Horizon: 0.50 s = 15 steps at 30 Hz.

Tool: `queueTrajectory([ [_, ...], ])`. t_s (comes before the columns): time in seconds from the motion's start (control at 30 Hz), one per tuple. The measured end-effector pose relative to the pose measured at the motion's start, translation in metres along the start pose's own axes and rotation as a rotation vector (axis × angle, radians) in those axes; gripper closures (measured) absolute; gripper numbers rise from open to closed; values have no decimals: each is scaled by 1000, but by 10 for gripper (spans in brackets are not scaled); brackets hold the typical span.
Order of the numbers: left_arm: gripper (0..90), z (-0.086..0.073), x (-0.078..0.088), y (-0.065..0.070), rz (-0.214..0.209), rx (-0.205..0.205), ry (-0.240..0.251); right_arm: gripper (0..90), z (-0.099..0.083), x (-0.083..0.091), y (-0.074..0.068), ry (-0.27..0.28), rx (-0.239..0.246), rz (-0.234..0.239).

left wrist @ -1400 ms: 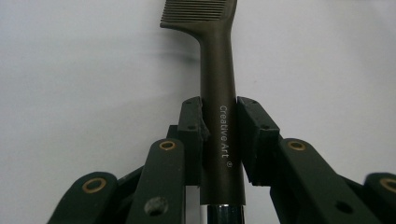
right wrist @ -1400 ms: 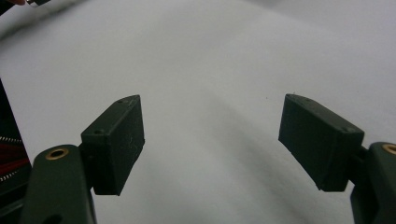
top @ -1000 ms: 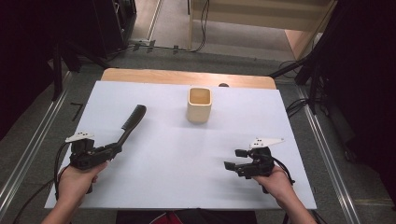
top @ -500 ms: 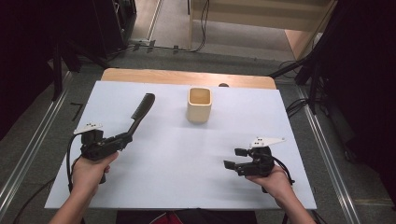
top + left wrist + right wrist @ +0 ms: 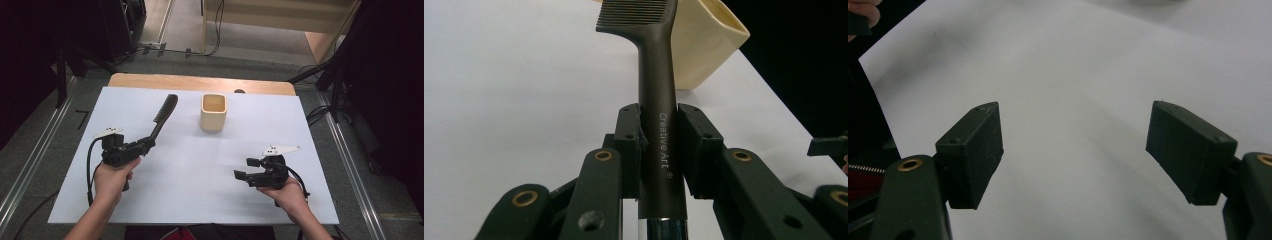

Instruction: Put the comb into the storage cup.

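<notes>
Beyond the comb's far tip the cup is seen; its handle is pinched by the left claw.

A white-topped table stands on grey floor beside wooden shelving.

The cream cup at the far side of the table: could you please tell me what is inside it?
The cream cup appears empty in the high view; its bottom is hidden by the walls.
</notes>
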State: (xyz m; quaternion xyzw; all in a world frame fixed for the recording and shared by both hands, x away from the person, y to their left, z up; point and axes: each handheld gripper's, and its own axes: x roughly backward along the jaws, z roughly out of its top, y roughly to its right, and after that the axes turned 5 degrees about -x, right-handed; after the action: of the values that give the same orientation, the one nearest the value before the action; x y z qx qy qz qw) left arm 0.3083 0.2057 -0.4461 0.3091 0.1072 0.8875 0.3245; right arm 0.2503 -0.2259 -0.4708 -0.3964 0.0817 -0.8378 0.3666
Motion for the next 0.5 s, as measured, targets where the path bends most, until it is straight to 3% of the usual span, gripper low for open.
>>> queueTrajectory([
  [0.13,738,0,-6,4,-12,7,3,209,4,-1,-5,16,-1,2],
  [0.5,738,0,-20,20,-27,11,74,212,10,-5,-14,16,-12,3],
])
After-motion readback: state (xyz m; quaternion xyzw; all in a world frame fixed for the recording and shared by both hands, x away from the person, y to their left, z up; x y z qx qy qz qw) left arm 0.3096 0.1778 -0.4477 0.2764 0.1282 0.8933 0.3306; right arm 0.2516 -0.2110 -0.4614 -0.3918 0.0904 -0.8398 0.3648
